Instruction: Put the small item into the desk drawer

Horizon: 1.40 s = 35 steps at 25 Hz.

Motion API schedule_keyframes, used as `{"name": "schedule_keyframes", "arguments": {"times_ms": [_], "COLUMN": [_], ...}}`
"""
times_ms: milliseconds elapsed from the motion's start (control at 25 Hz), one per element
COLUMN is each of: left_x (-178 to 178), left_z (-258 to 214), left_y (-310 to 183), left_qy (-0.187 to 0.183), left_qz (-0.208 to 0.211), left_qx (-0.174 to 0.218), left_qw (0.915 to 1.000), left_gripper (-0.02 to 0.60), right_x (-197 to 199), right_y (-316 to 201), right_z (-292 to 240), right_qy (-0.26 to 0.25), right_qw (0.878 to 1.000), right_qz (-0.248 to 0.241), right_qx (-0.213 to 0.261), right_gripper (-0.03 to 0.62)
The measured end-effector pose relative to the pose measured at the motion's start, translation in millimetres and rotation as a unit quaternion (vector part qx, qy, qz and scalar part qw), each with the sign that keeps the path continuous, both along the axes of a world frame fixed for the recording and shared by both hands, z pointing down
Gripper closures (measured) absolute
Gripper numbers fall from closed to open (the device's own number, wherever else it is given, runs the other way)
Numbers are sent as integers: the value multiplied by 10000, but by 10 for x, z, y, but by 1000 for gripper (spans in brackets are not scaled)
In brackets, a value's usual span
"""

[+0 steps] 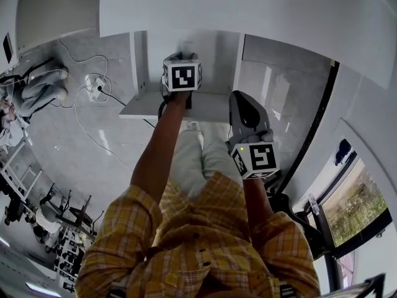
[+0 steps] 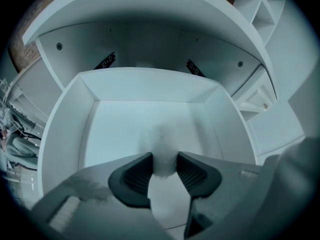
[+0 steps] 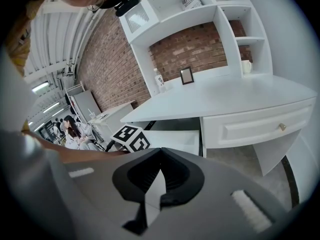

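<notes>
1. One step looks done: the white rectangular desk drawer (image 2: 150, 86) stands pulled out.
2. The left gripper (image 2: 164, 170) clamps the small pale rounded item (image 2: 161, 151) over the drawer floor, toward 6 o'clock. Lowering and release remain.
3. The right gripper (image 3: 156, 186), at the left one's 4 o'clock in the head view, is closed and empty.

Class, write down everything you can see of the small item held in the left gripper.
The small item is a pale, roundish lump, blurred, so its material is unclear. The left gripper's dark ribbed pads press its two sides, holding it over the inside of the open white drawer.
</notes>
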<state>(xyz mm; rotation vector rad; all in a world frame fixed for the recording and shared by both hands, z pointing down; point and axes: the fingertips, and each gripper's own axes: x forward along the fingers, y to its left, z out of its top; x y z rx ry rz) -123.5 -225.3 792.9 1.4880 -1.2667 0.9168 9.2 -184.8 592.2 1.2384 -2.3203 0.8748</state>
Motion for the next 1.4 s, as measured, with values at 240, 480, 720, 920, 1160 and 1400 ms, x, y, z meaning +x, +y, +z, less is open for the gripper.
{"name": "schedule_keyframes", "arguments": {"times_ms": [240, 480, 720, 920, 1160, 1400], "left_x": [25, -7, 46, 42, 37, 48], "left_z": [71, 123, 119, 7, -213, -614], "left_y": [-17, 5, 6, -22, -51, -42], "left_qy": [3, -92, 6, 7, -19, -21], "left_qz": [16, 61, -15, -9, 42, 31], "left_qx": [-59, -136, -145, -6, 207, 520], "left_qw": [10000, 9998, 9999, 10000, 9998, 9986], "left_gripper": [422, 419, 414, 400, 400, 400], "right_x": [22, 55, 107, 156, 165, 163], "right_y": [-3, 11, 40, 75, 106, 168], "right_z": [17, 32, 21, -30, -154, -396], "right_qy": [-11, -19, -53, -44, -51, -73], "right_qw": [10000, 10000, 10000, 9999, 9996, 9993], "right_qz": [20, 60, 80, 156, 235, 216], "right_qx": [-24, -24, -15, 47, 145, 280], "right_gripper": [594, 594, 594, 594, 594, 594]}}
